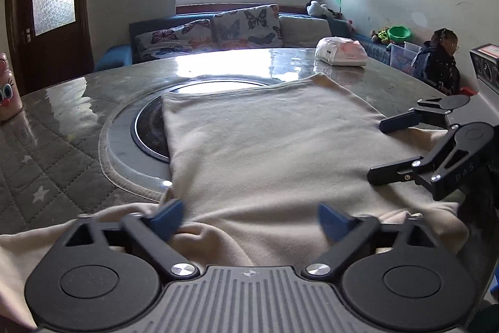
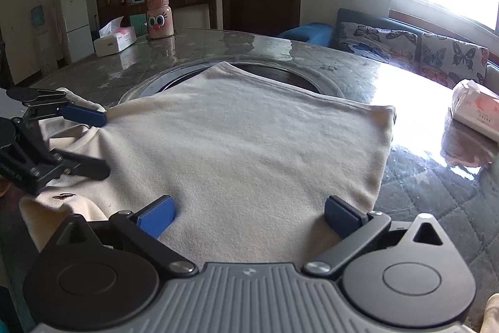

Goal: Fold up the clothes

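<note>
Both handheld grippers match: the left gripper (image 1: 249, 222) and right gripper (image 2: 249, 216) pair ribbed grey housings with black round-hubbed linkages, silver screws and ribbed blue fingertip pads (image 2: 157, 219).

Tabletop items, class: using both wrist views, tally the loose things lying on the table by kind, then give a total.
Cream garment: 1
Tissue packs: 2, one white box and one soft pack
Pink cartoon bottle: 1
Total: 4
</note>
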`<state>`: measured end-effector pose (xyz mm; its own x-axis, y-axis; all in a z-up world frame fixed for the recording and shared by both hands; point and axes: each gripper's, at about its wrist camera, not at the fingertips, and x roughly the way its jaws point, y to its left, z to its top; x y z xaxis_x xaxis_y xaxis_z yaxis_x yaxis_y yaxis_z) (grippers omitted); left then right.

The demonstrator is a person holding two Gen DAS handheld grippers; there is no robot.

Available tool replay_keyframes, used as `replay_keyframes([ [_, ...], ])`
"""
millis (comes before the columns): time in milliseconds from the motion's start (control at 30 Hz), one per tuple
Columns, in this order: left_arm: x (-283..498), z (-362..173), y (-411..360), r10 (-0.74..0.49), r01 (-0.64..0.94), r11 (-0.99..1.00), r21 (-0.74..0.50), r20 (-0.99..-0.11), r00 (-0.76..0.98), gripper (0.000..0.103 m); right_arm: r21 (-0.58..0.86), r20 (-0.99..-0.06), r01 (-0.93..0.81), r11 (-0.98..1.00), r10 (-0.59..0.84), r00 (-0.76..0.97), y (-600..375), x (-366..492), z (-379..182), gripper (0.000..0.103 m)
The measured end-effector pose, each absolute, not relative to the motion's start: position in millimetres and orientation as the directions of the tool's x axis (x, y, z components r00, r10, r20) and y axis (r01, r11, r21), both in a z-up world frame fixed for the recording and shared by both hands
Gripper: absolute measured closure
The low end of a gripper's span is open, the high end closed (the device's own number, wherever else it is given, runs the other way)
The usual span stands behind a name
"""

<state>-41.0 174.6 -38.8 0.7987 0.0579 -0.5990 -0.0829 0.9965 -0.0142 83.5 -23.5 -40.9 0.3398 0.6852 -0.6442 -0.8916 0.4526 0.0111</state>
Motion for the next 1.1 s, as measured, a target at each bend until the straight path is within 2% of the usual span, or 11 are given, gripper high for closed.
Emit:
replay_keyframes([
  [100,-37.9,-39.1,169.5,0.082,-0.098,0.995,0.005,-0.601,0.795,0.000,0.015,-0.644,-0.892,0.452,0.687,0.337,-25.0,84.3,-40.8,0.000],
  [300,-40.2,-37.1,179.4,0.092,-0.158,0.986,-0.055,-0.613,0.785,0.000,-0.012,-0.667,-0.896,0.443,0.664,0.337,-25.7,72.9,-31.8,0.000],
  [433,-44.2,-38.8,177.4,0.111,-0.157,0.987,-0.022,-0.608,0.786,0.000,-0.089,-0.665,-0.910,0.404,0.656,0.357,-32.1,46.8,-32.7,0.000],
  [500,-44.7,-40.3,173.8,0.132,-0.156,0.988,0.013,-0.610,0.781,0.000,-0.135,-0.643,-0.902,0.410,0.657,0.395,-39.5,34.3,-33.5,0.000],
  [633,-46.0,-35.1,175.8,0.151,-0.187,0.982,0.004,-0.606,0.781,0.000,-0.179,-0.608,-0.869,0.462,0.642,0.466,-57.6,19.7,-26.8,0.000],
  [800,-39.5,-16.4,167.6,0.142,-0.193,0.981,-0.032,-0.566,0.812,0.000,-0.127,-0.603,-0.832,0.541,0.624,0.498,-75.5,18.0,-30.2,0.000],
  [967,-23.7,-5.8,143.0,0.088,-0.122,0.992,-0.027,-0.535,0.840,0.000,-0.032,-0.575,-0.775,0.631,0.623,0.530,-102.7,26.6,-13.9,0.000],
  [1100,-8.7,-8.9,122.4,0.029,-0.064,0.997,-0.046,-0.540,0.841,0.000,0.029,-0.550,-0.667,0.745,0.569,0.612,-138.2,54.9,-1.3,0.000],
])
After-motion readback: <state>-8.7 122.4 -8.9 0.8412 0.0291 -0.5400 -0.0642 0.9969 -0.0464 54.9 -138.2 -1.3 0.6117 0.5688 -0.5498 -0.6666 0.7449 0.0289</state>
